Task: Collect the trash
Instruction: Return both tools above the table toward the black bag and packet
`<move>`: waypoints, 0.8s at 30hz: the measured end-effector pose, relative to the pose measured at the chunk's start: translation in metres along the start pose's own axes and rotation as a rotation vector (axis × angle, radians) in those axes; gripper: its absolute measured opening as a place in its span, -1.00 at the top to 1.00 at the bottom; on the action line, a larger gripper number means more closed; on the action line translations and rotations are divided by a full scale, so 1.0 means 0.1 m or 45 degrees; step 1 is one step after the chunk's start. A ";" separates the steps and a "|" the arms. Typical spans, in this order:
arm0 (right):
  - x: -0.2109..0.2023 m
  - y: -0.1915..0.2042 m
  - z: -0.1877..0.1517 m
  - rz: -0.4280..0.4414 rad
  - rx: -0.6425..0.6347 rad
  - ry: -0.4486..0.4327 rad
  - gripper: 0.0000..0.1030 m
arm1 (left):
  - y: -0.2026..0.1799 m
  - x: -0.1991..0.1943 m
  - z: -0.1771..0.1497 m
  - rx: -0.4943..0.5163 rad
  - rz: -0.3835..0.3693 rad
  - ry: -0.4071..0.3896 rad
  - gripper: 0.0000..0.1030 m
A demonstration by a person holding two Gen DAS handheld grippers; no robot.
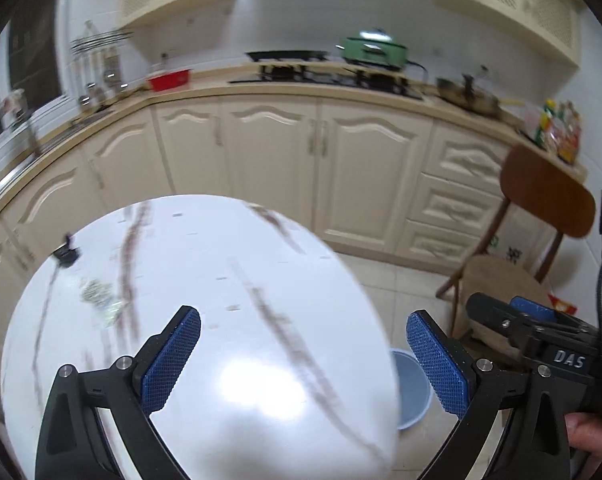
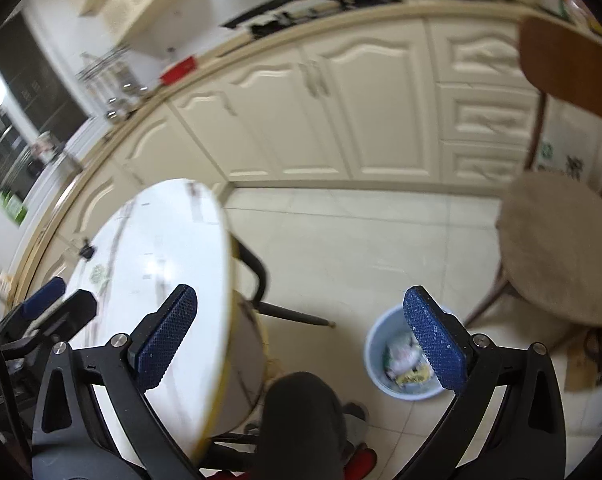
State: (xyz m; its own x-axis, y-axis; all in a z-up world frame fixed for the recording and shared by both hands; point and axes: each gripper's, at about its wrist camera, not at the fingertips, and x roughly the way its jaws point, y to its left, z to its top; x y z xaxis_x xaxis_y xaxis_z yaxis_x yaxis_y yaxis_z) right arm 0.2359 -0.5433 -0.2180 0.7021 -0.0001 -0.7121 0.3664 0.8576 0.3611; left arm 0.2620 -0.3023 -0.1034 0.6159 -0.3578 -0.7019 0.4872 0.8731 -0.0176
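**Visitor:** What is on the table, and where?

**Onlooker:** It is a round white marble-look table (image 1: pixel 205 280) with dark veins. Near its far left edge lies a crumpled clear wrapper (image 1: pixel 101 300), a piece of trash, blurred. Just beyond that, closer to the rim, sits a small black object (image 1: pixel 66 255); I cannot tell what it is. The near part of the top is bare, with a bright glare.

**Visitor:** And the two claws?

**Onlooker:** The left gripper (image 1: pixel 303 356) hangs over the near side of the table, tilted downward, its blue pads spread wide with nothing between them. The right gripper (image 2: pixel 301 340) is off the table's right edge, above the floor, also spread wide and empty. A person's fingers (image 1: pixel 589 436) show at the lower right of the left view.

**Visitor:** Where does the rubbish go?

**Onlooker:** A pale blue bin (image 2: pixel 381 352) stands on the tiled floor just beside the table's right edge, under the right gripper. It already holds crumpled wrappers (image 2: pixel 401 360). The person's dark-trousered knee (image 2: pixel 301 412) is next to it.

**Visitor:** Anything else around?

**Onlooker:** A wooden chair (image 2: pixel 561 240) with a round cushioned seat stands to the right, and cream kitchen cabinets (image 1: pixel 277 152) run along the back, with a green pot (image 1: pixel 375 50) on the counter.
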 end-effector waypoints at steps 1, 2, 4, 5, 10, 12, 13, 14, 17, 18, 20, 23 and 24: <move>-0.01 0.09 0.00 0.011 -0.018 -0.003 -1.00 | 0.09 -0.10 -0.03 -0.019 0.014 -0.013 -0.97; -0.03 0.23 0.00 0.026 -0.046 -0.008 -1.00 | 0.18 -0.19 -0.07 -0.034 0.042 -0.022 -0.97; -0.06 0.50 -0.01 0.055 -0.096 -0.015 -1.00 | 0.34 -0.34 -0.13 -0.062 0.085 -0.030 -0.97; -0.07 0.60 -0.03 0.070 -0.116 -0.018 -1.00 | 0.43 -0.43 -0.17 -0.081 0.096 -0.043 -0.97; -0.04 1.22 -0.09 0.137 -0.234 -0.017 -1.00 | 0.84 -0.80 -0.37 -0.180 0.164 -0.105 -0.97; -0.03 1.45 -0.13 0.162 -0.277 -0.013 -1.00 | 0.99 -0.94 -0.45 -0.211 0.200 -0.127 -0.97; -0.03 1.53 -0.15 0.170 -0.296 -0.011 -1.00 | 1.06 -1.02 -0.51 -0.223 0.219 -0.139 -0.97; -0.02 1.65 -0.18 0.179 -0.322 -0.008 -1.00 | 1.12 -1.09 -0.55 -0.233 0.241 -0.149 -0.97; 0.03 1.96 -0.26 0.206 -0.401 0.006 -1.00 | 1.19 -1.23 -0.69 -0.258 0.294 -0.184 -0.97; 0.05 2.06 -0.29 0.214 -0.430 0.012 -1.00 | 1.26 -1.28 -0.72 -0.272 0.307 -0.192 -0.97; 0.08 2.24 -0.34 0.228 -0.475 0.021 -1.00 | 1.36 -1.33 -0.79 -0.307 0.325 -0.197 -0.97; 0.14 2.46 -0.41 0.251 -0.540 0.039 -1.00 | 1.49 -1.41 -0.92 -0.360 0.344 -0.199 -0.97; 0.17 2.54 -0.43 0.257 -0.564 0.044 -1.00 | 1.53 -1.44 -0.97 -0.376 0.355 -0.199 -0.97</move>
State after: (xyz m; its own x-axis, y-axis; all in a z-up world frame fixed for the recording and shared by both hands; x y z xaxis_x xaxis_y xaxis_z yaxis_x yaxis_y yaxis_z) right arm 0.3141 -0.3035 -0.1642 0.7089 0.1993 -0.6765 -0.0754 0.9752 0.2083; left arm 0.1876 -0.0849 -0.0744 0.7965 -0.1209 -0.5925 0.1049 0.9926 -0.0614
